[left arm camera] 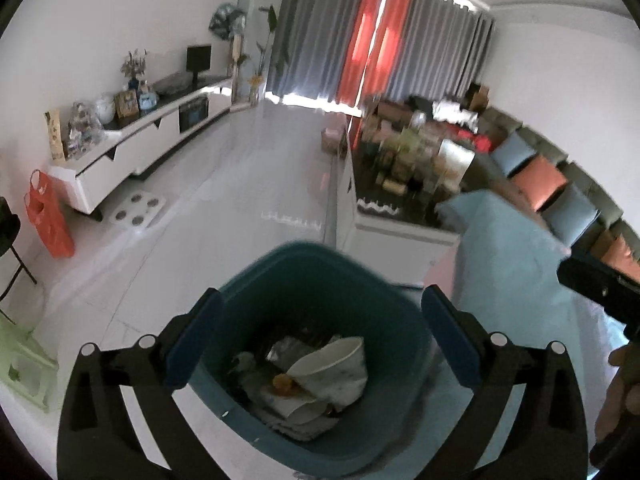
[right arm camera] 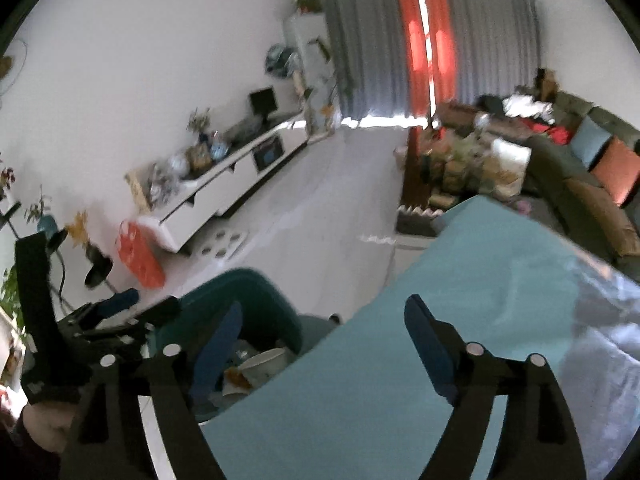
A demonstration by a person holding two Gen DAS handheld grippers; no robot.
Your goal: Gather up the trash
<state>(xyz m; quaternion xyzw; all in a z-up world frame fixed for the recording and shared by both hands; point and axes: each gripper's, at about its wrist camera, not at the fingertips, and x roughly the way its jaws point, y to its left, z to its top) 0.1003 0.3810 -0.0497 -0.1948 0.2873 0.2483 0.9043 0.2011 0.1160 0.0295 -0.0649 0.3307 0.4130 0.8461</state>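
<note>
I am holding my left gripper (left arm camera: 320,344) over the teal trash bin (left arm camera: 276,280), its jaws spread wide and gripping nothing. The bin is standing on the white floor (left arm camera: 248,184) just beside the worktop (right arm camera: 460,288) with its light blue cover. Inside the bin a crumpled paper cup (left arm camera: 336,368), wrappers and an orange scrap (left arm camera: 282,383) are lying in a heap. My right gripper (right arm camera: 320,344) is hovering over the worktop's edge, jaws released and empty too.
</note>
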